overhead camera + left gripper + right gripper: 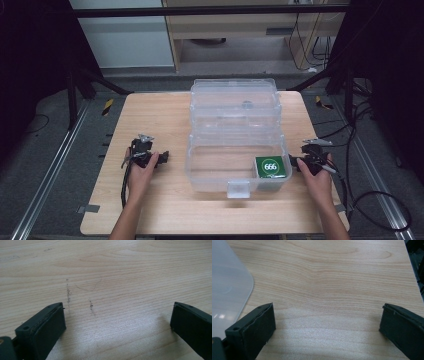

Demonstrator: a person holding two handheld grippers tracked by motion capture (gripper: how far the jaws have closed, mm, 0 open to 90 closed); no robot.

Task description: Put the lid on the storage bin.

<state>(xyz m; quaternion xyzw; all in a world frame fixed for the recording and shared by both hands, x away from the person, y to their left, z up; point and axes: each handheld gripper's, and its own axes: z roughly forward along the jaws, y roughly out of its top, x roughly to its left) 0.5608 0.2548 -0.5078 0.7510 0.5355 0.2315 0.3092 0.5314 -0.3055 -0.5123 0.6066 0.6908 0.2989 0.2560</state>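
Note:
A clear plastic box (235,172) stands open in the middle of the wooden table (150,115), its lid (234,102) folded back behind it. Inside, at the front right corner, lies a green pack (272,166) with a white "666" mark. My left gripper (146,154) rests on the table to the left of the box, held by a hand. In the left gripper view the left gripper (117,322) is open over bare wood. My right gripper (309,156) sits just right of the box. The right gripper (327,322) is open too, with the box's corner (229,290) at its left.
The table's right edge (412,272) runs close beside my right gripper, with dark floor and cables (370,200) past it. Black frame legs (75,95) stand at the table's far corners. A strip of grey tape (89,208) marks the front left edge.

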